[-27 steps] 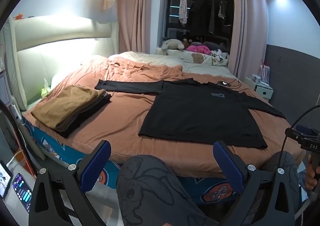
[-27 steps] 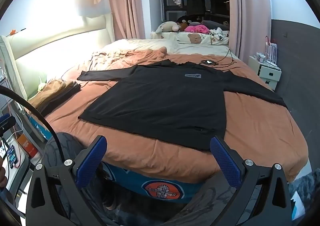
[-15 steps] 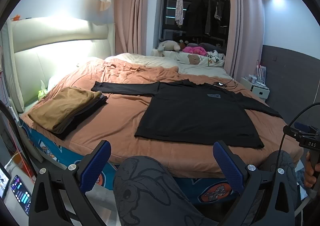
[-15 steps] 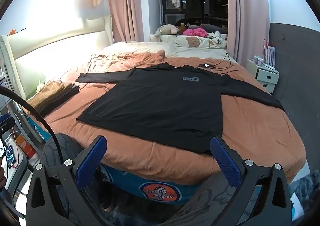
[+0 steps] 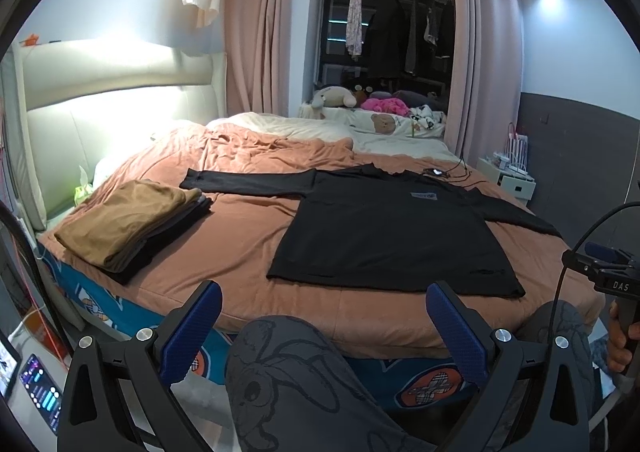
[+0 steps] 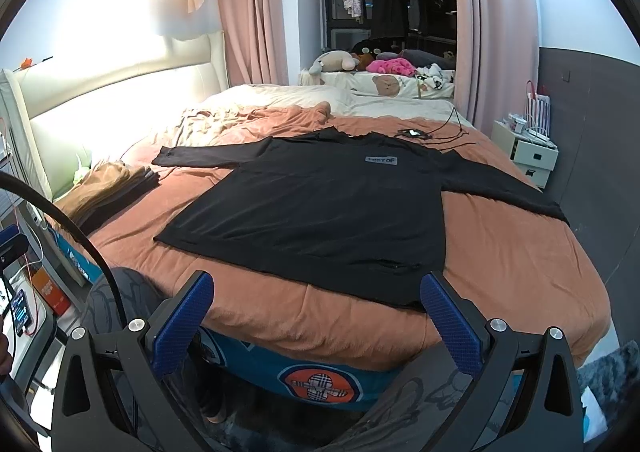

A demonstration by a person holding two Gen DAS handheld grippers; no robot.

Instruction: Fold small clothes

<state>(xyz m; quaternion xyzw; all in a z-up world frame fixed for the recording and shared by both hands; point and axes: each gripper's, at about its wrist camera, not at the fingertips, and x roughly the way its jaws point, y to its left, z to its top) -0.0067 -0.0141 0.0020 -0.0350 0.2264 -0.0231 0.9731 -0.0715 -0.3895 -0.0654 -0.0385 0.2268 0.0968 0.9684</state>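
A black long-sleeved shirt lies spread flat on the orange blanket, sleeves stretched out to both sides, a small grey label on its chest. My left gripper hangs open in front of the bed's near edge, above a person's knee, well short of the hem. The right gripper is open too, its blue pads just before the shirt's lower hem, nothing between them. A stack of folded clothes, brown on top, rests at the bed's left side.
The bed fills the middle. A phone with cables lies past the collar. A white nightstand stands at right, a lit headboard at left, soft toys behind. A person's patterned knee is below.
Both views have shifted slightly upward and the bed looks a touch lower and farther. The shirt and the folded stack have not moved. Both grippers stay wide open.
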